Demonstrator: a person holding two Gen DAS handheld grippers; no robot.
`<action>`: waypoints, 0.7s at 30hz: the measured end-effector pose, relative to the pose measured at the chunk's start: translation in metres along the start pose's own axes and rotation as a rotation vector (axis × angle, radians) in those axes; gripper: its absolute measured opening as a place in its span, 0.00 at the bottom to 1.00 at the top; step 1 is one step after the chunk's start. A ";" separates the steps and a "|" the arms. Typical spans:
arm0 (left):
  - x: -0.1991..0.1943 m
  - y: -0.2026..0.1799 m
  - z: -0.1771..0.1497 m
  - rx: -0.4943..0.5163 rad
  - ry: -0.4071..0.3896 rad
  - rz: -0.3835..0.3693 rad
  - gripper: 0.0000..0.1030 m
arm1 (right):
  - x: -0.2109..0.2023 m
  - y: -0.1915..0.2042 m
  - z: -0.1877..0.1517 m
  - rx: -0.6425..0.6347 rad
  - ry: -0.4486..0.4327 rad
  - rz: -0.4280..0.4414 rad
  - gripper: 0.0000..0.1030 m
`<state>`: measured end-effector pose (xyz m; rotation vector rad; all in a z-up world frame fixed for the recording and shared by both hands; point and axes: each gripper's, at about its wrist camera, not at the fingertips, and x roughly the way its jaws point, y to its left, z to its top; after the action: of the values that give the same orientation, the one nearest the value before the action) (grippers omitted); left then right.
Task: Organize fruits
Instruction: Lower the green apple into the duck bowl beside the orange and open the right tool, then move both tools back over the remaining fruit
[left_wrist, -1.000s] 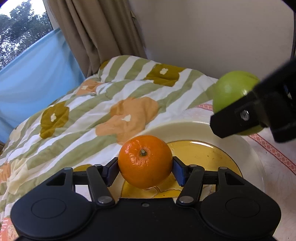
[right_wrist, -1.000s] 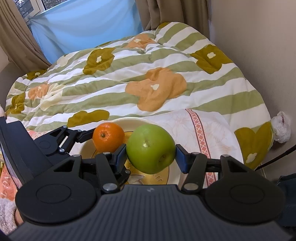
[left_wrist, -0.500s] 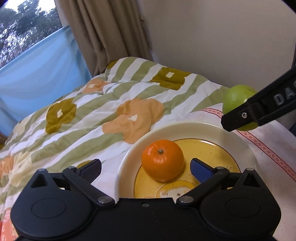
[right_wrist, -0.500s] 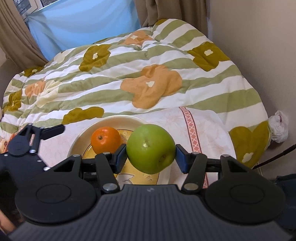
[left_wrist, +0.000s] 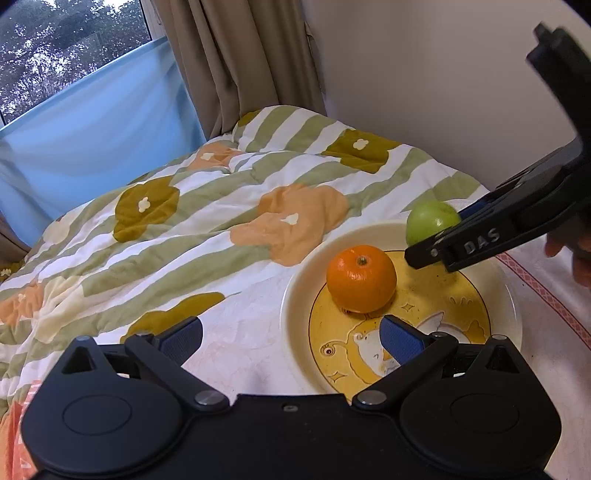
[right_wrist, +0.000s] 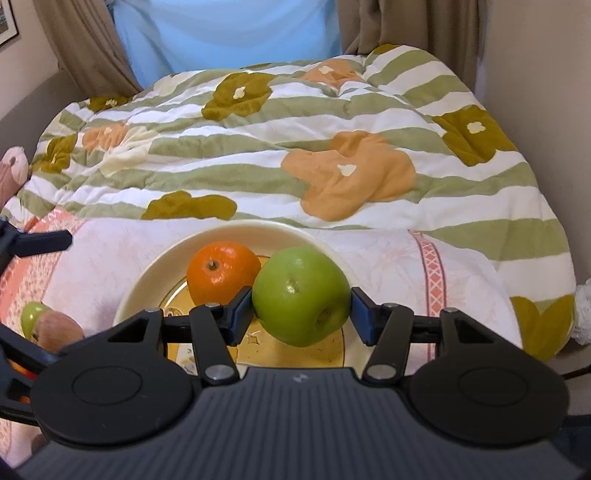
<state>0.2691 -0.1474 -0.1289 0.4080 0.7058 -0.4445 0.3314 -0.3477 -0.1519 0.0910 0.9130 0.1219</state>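
Observation:
An orange (left_wrist: 361, 279) rests on the left part of a cream plate (left_wrist: 509, 295) with a yellow cartoon centre, lying on the bed. My left gripper (left_wrist: 291, 341) is open and empty, drawn back from the orange. My right gripper (right_wrist: 302, 310) is shut on a green apple (right_wrist: 301, 295) and holds it over the plate (right_wrist: 147, 280), just right of the orange (right_wrist: 221, 275). In the left wrist view the apple (left_wrist: 430, 219) shows at the plate's far rim, partly hidden by the right gripper's finger (left_wrist: 461, 247).
A striped flowered quilt (left_wrist: 221, 206) covers the bed beyond the plate. A wall stands to the right, a curtain and window behind. More fruit, a green one (right_wrist: 31, 315) and a reddish one (right_wrist: 55, 330), lies at the left edge of the right wrist view.
My left gripper opened, let go of the orange on the plate and drew back. My right gripper moved the apple down toward the plate beside the orange.

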 end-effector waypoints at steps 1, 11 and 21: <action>-0.002 0.000 -0.001 -0.002 -0.002 0.001 1.00 | 0.003 0.000 -0.001 -0.005 0.001 0.004 0.68; -0.020 0.004 -0.008 -0.043 0.000 -0.002 1.00 | -0.003 0.013 -0.007 -0.140 -0.041 -0.076 1.00; -0.040 -0.001 -0.009 -0.051 -0.002 0.030 1.00 | -0.037 0.014 -0.016 -0.156 -0.088 -0.090 1.00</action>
<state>0.2371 -0.1342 -0.1076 0.3699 0.7071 -0.3977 0.2957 -0.3385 -0.1306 -0.0889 0.8155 0.1038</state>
